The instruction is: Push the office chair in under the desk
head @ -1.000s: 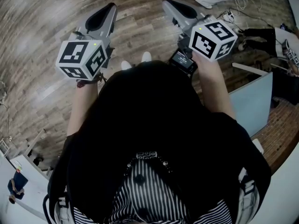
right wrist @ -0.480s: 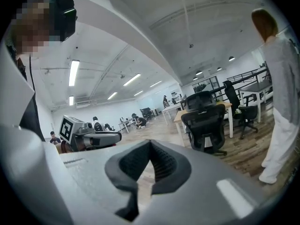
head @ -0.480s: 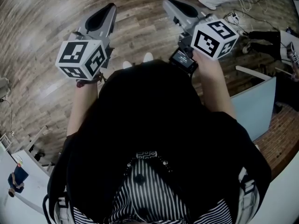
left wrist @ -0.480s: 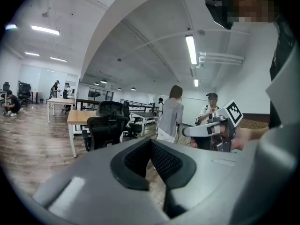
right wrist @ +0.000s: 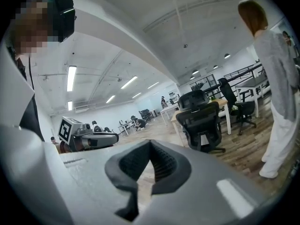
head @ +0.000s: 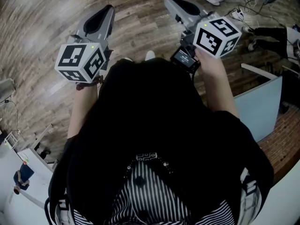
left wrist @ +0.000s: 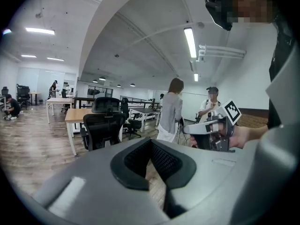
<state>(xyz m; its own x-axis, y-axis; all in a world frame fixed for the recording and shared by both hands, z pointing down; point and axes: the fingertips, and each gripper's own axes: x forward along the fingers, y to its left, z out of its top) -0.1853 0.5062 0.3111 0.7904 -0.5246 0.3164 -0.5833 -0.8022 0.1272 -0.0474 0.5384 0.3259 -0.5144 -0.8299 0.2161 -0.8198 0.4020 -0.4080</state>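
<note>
- While the wearer stands on the wood floor [head: 42,27] with both tools held out in front, the left gripper [left wrist: 151,141] is clenched tight, nothing between its jaws.
- Same deal with the right gripper [right wrist: 150,143]: jaws pressed together, empty.
- Both point out across the room and only slightly downward, side by side but apart.
- The black mesh office chair [left wrist: 102,125] sits well ahead of both grippers, touched by neither, with its back facing us.
- It's parked at the near side of a wood-topped bench [left wrist: 75,115]; can't tell how far the seat goes under.
- A second black chair [left wrist: 105,104] shows behind it, on the bench's far side.
- A person in a grey top and white trousers [left wrist: 169,111] stands to the right of the chair.
</note>
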